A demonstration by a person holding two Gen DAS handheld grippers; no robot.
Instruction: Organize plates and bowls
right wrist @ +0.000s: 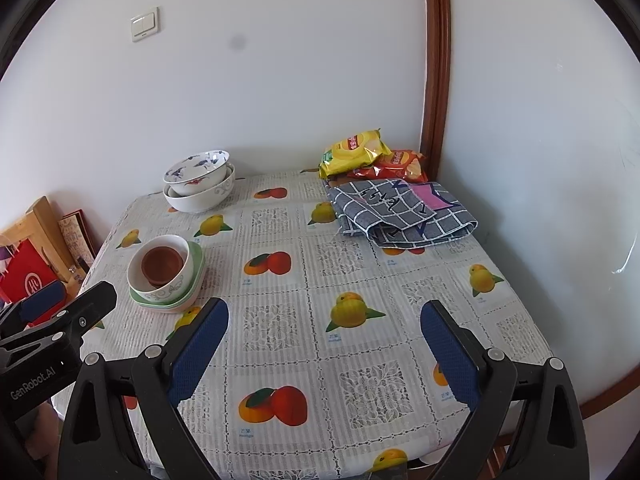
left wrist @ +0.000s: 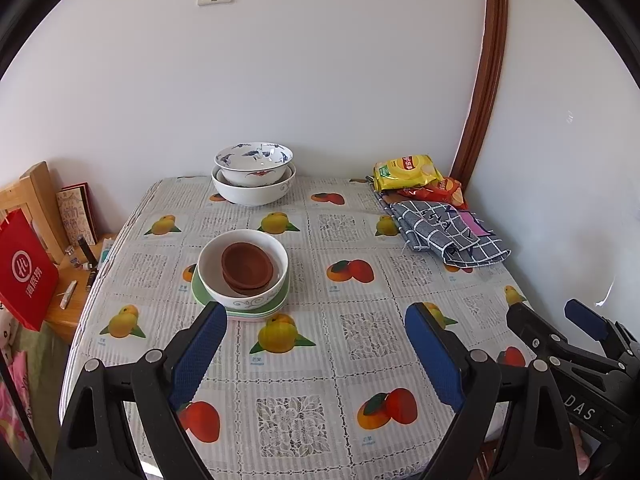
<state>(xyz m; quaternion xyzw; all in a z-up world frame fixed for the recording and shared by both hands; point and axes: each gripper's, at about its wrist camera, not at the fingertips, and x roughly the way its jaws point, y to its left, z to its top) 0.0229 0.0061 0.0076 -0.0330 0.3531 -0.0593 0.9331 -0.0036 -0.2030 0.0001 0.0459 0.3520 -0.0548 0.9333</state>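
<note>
A white bowl holding small brown dishes sits on stacked green and pink plates on the left middle of the table; the stack also shows in the right wrist view. Two nested bowls, the top one with a blue pattern, stand at the back by the wall, also in the right wrist view. My left gripper is open and empty just in front of the plate stack. My right gripper is open and empty over the table's front middle.
Snack bags and a folded grey checked cloth lie at the back right. A fruit-print cloth covers the table. A side table with a red bag and books stands to the left. Walls close in behind and to the right.
</note>
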